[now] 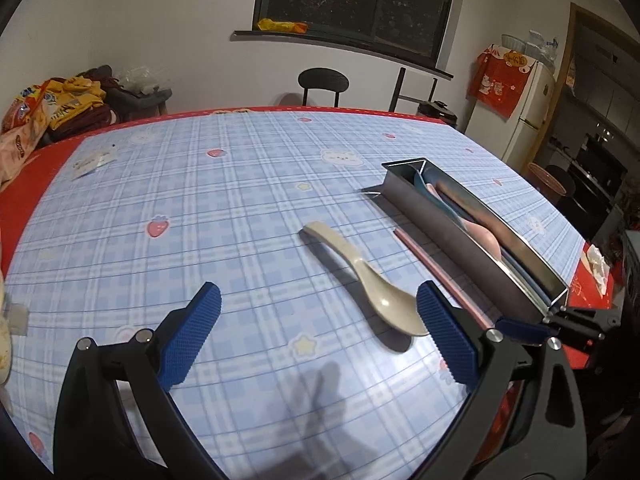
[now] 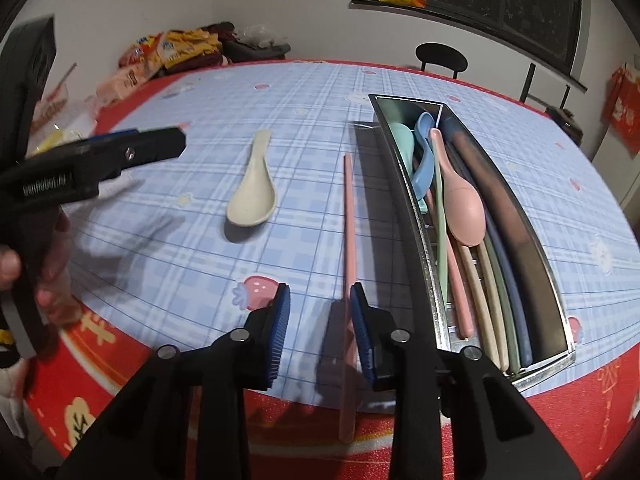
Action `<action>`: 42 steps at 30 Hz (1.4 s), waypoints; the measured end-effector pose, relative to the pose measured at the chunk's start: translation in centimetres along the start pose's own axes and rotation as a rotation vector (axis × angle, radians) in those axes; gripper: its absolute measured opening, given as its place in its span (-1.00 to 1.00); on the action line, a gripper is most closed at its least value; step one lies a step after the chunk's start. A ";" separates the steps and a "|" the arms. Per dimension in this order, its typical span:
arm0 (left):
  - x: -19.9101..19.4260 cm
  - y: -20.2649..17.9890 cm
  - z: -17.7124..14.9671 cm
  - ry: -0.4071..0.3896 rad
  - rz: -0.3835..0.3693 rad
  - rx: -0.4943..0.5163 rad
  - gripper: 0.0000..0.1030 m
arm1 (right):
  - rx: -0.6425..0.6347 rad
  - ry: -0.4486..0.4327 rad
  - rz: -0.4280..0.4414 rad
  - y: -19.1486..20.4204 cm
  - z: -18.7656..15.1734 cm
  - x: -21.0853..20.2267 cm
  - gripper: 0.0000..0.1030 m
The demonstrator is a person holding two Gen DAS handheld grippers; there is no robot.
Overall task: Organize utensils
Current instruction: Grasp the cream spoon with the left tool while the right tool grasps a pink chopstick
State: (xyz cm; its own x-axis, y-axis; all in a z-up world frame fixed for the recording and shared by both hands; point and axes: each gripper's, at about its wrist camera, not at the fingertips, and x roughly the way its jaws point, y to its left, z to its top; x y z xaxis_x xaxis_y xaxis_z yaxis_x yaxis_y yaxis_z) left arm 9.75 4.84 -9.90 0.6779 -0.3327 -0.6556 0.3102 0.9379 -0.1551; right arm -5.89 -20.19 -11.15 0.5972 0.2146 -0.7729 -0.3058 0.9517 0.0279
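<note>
Beside the steel utensil tray (image 2: 404, 208), half-closed right gripper (image 2: 318, 332) straddles unpinched pink plastic chopstick (image 2: 348, 216), which may slip; left gripper (image 1: 320, 336) wide open

Cream spoon (image 2: 253, 184) lies flat on table, bowl up, bowl toward near edge, handle toward far edge. Pink chopstick (image 2: 347, 216) lies lengthwise between spoon and metal tray (image 2: 404, 208), near end overhanging near edge. Tray long, narrow, shiny, running near edge to mid-table. Inside: pink spoon (image 2: 460, 204), blue spoon (image 2: 424, 160), mint spoon (image 2: 402, 136), several pastel chopsticks (image 2: 486, 292) lengthwise.
</note>
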 end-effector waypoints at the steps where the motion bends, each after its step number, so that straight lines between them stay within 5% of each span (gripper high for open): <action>1: 0.3 -0.1 0.2 0.007 -0.005 0.003 0.86 | -0.002 0.008 -0.011 0.1 0.1 0.1 -0.44; 7: 1.3 -0.9 2.3 0.028 -0.039 0.058 0.70 | 0.014 0.110 -0.026 -0.4 1.3 1.2 -0.48; 10: 2.0 -0.2 2.7 0.028 -0.093 0.012 0.56 | 0.014 0.209 -0.012 -1.0 2.4 2.2 -0.66; 17: 3.3 1.9 1.7 0.088 -0.177 -0.052 0.44 | -0.007 0.327 0.011 -1.2 4.1 3.3 -0.68; 26: 5.4 2.4 0.9 0.154 -0.249 -0.118 0.02 | -0.029 0.319 0.030 -1.4 4.3 3.2 -0.84; 38: 7.6 0.2 1.2 0.218 -0.155 -0.038 -0.11 | -0.094 0.286 0.016 -0.8 3.9 3.0 -0.85; 42: 8.2 -0.6 2.0 0.236 -0.202 -0.062 -0.17 | -0.110 0.278 0.021 -0.8 3.8 3.0 -0.85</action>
State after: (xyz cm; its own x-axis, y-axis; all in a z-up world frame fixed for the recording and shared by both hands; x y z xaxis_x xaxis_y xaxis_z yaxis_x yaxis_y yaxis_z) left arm 16.43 1.33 -13.73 0.4309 -0.4877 -0.7593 0.3768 0.8618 -0.3397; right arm -1.07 -19.51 -11.06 0.3686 0.1513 -0.9172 -0.4040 0.9147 -0.0115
